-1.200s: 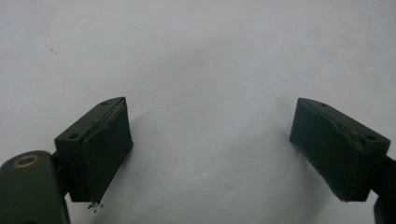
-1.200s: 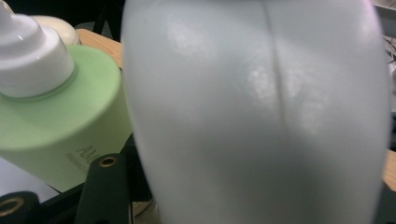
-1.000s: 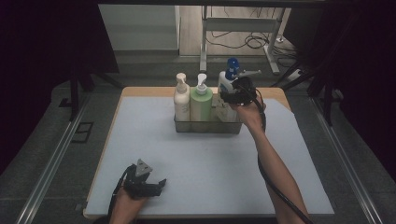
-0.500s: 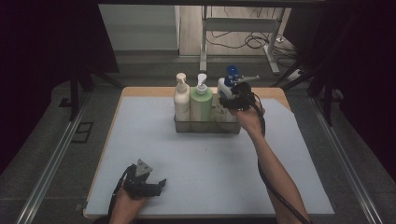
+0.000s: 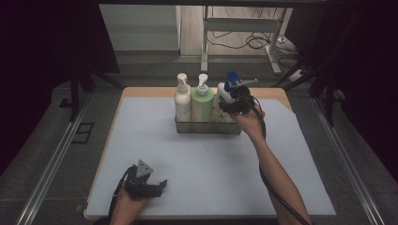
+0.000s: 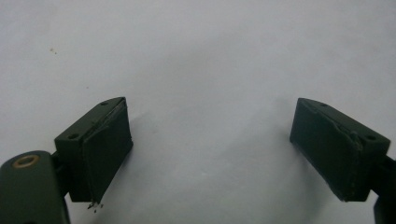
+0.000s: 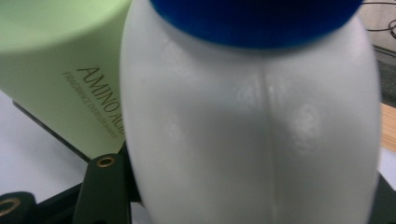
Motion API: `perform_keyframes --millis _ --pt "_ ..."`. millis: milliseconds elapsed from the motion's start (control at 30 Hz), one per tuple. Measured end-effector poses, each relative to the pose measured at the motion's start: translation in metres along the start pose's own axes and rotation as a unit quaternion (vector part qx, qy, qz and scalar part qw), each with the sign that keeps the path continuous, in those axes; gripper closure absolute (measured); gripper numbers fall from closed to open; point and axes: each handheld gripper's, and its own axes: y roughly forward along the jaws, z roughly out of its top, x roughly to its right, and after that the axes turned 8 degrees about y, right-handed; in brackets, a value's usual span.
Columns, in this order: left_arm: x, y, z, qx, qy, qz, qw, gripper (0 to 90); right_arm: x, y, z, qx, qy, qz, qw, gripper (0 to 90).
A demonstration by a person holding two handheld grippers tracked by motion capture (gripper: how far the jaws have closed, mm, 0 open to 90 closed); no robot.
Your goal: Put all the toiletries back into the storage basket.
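A white bottle (image 5: 222,96) with a blue pump top (image 5: 232,78) stands at the right end of a wire basket (image 5: 206,127), and my right gripper (image 5: 233,104) is shut on its body from the right side. Seen close in the right gripper view, the white bottle (image 7: 252,130) spans the gap between the jaws, and one finger (image 7: 105,191) shows at its lower left. Beside it is a green bottle (image 7: 60,70). My left gripper (image 5: 157,186) rests at the front left of the mat, and in its own view my left gripper (image 6: 210,154) is open over bare mat.
The basket also holds a cream pump bottle (image 5: 182,101) and the green pump bottle (image 5: 202,105), upright side by side. A pale blue mat (image 5: 202,159) covers the wooden table. Dark floor, rails and cables surround the table.
The right gripper and the white bottle have come down a little toward the basket. The left gripper has stayed put.
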Motion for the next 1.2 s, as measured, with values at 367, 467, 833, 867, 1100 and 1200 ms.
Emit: perform_keyframes --millis 367,467,833,867,1100,1200 --pt "0.0 0.0 0.0 0.0 0.0 0.0 1.0 12.3 0.001 0.001 -0.001 0.012 0.004 0.008 0.9999 36.3" --pt "0.0 0.0 0.0 0.0 0.0 0.0 1.0 12.3 0.001 -0.001 -0.002 0.017 0.004 0.011 0.9998 34.4" --pt "0.0 0.0 0.0 0.001 -0.001 0.0 1.0 12.3 0.006 -0.016 -0.015 0.029 0.0 0.027 0.9992 34.0" --pt "0.0 0.0 0.0 0.001 -0.001 0.0 1.0 12.3 0.007 -0.018 -0.017 0.031 -0.001 0.027 0.9992 34.1" --pt "0.0 0.0 0.0 0.001 0.0 0.0 1.0 12.3 0.01 -0.028 -0.025 0.033 0.001 0.037 0.9988 37.1" --pt "0.0 0.0 0.0 0.0 0.0 0.0 1.0 12.3 0.012 -0.032 -0.029 0.032 0.001 0.041 0.9986 39.5"
